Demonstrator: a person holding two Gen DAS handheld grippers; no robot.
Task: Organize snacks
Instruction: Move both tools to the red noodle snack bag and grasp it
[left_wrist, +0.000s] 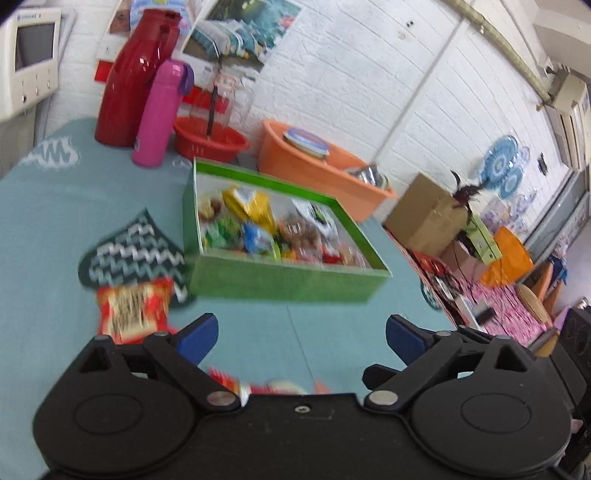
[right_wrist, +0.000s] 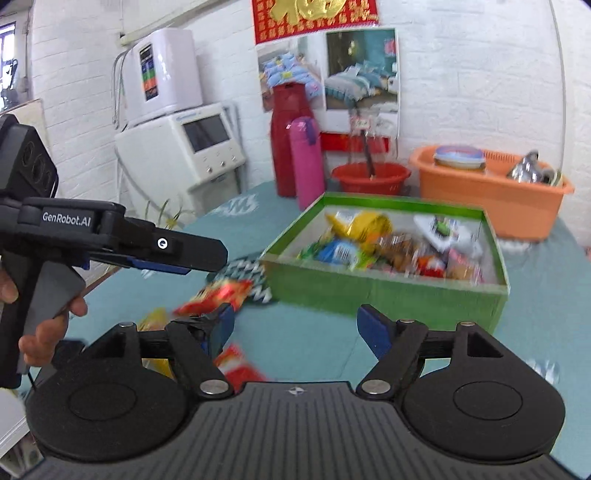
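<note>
Both grippers — left gripper (left_wrist: 301, 334), right gripper (right_wrist: 295, 328) — hover with jaws wide, empty. Green box (left_wrist: 284, 280) sits mid-frame, part-filled; a red snack packet (left_wrist: 135, 308) lies lower left on the counter — likely the next pick.

Left gripper (left_wrist: 301, 338): jaws spread wide, nothing between the pads, held level. Right gripper (right_wrist: 295, 326): jaws likewise apart, empty, positioned right of the left.

A home: thermos (left_wrist: 129, 77), wash basin (right_wrist: 491, 192), bedding posters (right_wrist: 360, 70).
</note>
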